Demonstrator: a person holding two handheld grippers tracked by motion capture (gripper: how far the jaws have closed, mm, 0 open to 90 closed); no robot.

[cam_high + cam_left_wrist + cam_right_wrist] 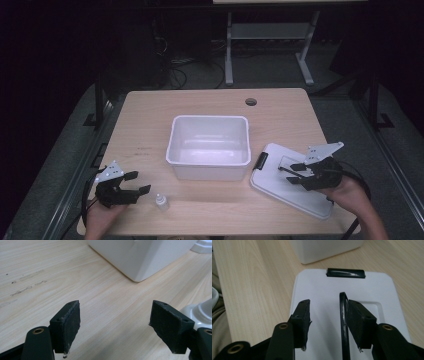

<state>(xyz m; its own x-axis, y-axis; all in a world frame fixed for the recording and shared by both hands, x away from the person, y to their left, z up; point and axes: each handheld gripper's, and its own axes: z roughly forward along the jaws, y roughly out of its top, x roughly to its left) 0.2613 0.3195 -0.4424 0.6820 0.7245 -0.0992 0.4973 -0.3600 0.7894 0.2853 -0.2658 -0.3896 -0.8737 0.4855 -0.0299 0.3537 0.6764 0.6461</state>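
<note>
Lid [292, 187], white and flat with rounded corners, lies on the light wooden table [145, 125] at the right, just beside the right front corner of the white plastic tub [210, 145]. A black latch [260, 161] sits on the lid edge nearest the tub, and in the right gripper view the same latch [345, 273] shows at the far edge of the lid [322, 287]. A thin black handle [343, 322] stands up from the lid's middle, over a shallow recessed panel.

The right gripper [296, 174] is over the lid, held in the person's right hand [350, 192], with its grey 3-cornered plate on top. In its own view the right gripper [328, 315] has its 2 jaws partly open: the black handle stands between them, close against the inner face of the jaw on the right of that view, while a clear gap separates it from the other jaw. The pads do not clamp it.

The left gripper [140, 182] rests low at the table's front left, in the left hand [100, 217]. Its jaws stand wide apart with bare table between them. A small white dropper bottle [160, 201] stands just beside it, toward the tub; in the left gripper view the bottle [202, 312] sits behind the jaw on the right. The tub is open-topped and stands at the table's centre.
</note>
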